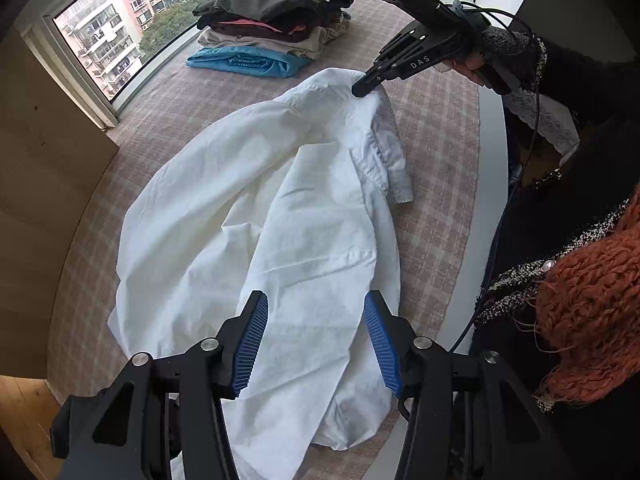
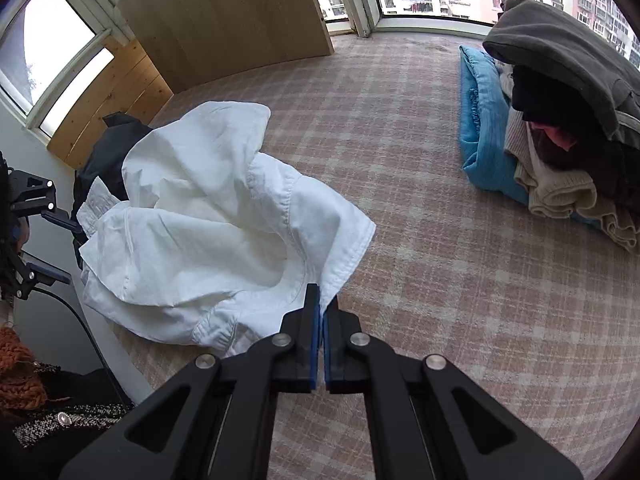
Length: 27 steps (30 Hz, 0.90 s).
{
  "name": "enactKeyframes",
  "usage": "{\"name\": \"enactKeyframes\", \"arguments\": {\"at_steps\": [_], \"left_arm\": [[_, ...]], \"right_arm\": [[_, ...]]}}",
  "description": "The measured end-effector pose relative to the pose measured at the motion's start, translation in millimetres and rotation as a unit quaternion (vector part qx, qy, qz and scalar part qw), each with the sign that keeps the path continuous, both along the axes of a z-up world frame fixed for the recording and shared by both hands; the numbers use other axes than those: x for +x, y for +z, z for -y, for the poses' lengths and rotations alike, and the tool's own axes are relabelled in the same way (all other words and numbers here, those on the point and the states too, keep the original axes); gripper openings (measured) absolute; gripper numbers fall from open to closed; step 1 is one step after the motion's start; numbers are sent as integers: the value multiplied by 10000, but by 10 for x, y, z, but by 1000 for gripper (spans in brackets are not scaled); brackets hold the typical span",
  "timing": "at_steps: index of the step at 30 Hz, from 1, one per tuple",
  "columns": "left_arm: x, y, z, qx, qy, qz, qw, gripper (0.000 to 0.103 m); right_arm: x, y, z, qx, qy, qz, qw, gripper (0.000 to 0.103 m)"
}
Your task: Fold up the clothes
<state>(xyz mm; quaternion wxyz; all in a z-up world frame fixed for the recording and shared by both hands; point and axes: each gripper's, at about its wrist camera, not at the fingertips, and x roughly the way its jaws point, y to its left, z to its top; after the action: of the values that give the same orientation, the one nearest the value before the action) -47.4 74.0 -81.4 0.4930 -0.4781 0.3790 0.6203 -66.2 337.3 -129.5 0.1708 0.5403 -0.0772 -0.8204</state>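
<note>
White shirt [image 1: 256,216] lies crumpled on the checked bed cover [image 1: 436,148], spread from about 7 o'clock to 1 o'clock in the left wrist view, collar end lifted at the far side. Judged light, thin and limp woven cotton: it will sag and drag wherever unsupported, creases easily, not slippery against ribbed pads, not fragile. Best holds are the doubled parts, meaning collar, hems, cuff and shoulder seams; a single layer pinched mid-panel would only bunch.

Left gripper [image 1: 316,344]: jaws standing apart, nothing pressed between the blue pads [image 1: 252,344]. It points steeply down over the near part of the shirt, at 6 o'clock in its own view, and cloth shows in the gap below. Whether the tips touch the fabric I cannot tell. Likely placed to take a lower edge or side seam.

Right gripper [image 1: 366,86]: seen from the left wrist at 1 o'clock, held by a hand [image 1: 476,66] in a dark knit sleeve, angled down towards the bed. In the right wrist view the right gripper's jaws are closed tight on a folded white edge of the shirt, which rises to them at 6 o'clock and tents the cloth slightly. The hold looks shallow, near the tips.

Stack of folded clothes [image 2: 560,120] sits at 2 o'clock in the right wrist view, well apart from the shirt. Wooden panel [image 2: 224,12] at 11 o'clock.
</note>
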Motion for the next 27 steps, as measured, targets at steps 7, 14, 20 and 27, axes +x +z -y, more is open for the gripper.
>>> {"name": "enactKeyframes", "arguments": {"at_steps": [7,14,20,27], "left_arm": [[301,-572,-2,-505,169,-861,9949,39],[174,-418,54,-281,691,-1365,9878,0],[-54,431,55,-155,552,-2127,9754,0],[-1071,448,-497,-667,-253,-2096,9752,0]], "right_arm": [[1,48,36,44,102,-7,9999,1],[54,151,70,62,117,-219,9997,1],[192,229,186,-61,138,-371,9992,1],[425,181,322,-162,-20,-397,9991,1]]}}
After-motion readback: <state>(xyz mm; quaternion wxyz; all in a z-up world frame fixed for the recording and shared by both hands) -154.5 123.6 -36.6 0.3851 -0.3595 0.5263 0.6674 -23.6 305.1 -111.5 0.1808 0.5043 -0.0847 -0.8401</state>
